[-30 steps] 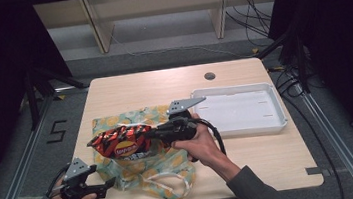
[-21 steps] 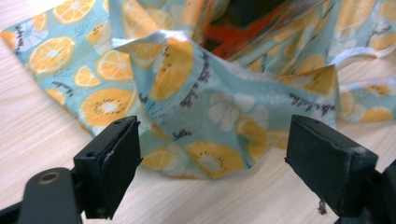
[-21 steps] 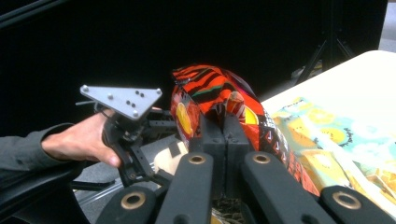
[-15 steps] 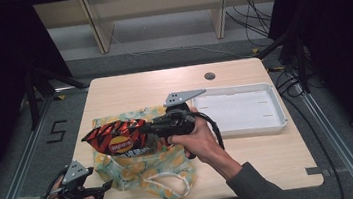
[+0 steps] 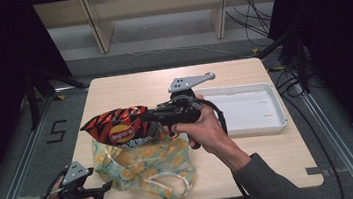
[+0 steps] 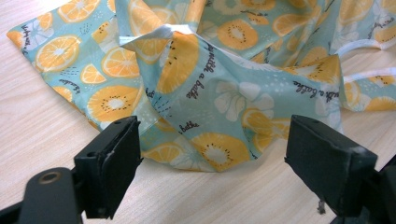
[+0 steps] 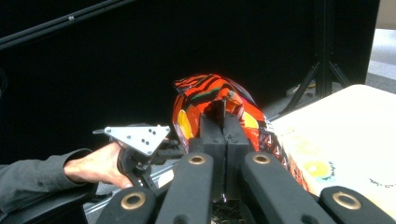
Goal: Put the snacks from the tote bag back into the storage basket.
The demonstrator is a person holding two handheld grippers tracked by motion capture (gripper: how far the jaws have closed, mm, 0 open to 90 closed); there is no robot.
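A red and orange chip bag [image 5: 117, 129] hangs in the air above a teal cloth bag [image 5: 147, 168] printed with orange slices. My right gripper [image 5: 145, 117] is shut on the chip bag's right end and points left. In the right gripper view the jaws [image 7: 224, 126] are pressed together on the crumpled chip bag [image 7: 205, 95]. My left gripper [image 5: 106, 187] rests low at the table's front left corner, open. In the left gripper view its jaws [image 6: 212, 140] stand wide apart, with a fold of the cloth bag [image 6: 219, 93] just ahead of them, untouched.
A white tray [image 5: 268, 124] sits on the right side of the wooden table [image 5: 128, 90]. The cloth bag's white handles [image 5: 166, 183] lie near the front edge. Dark stands and cables surround the table.
My right gripper has risen with the chip bag, lifting it off the cloth bag. The left gripper has stayed where it was.
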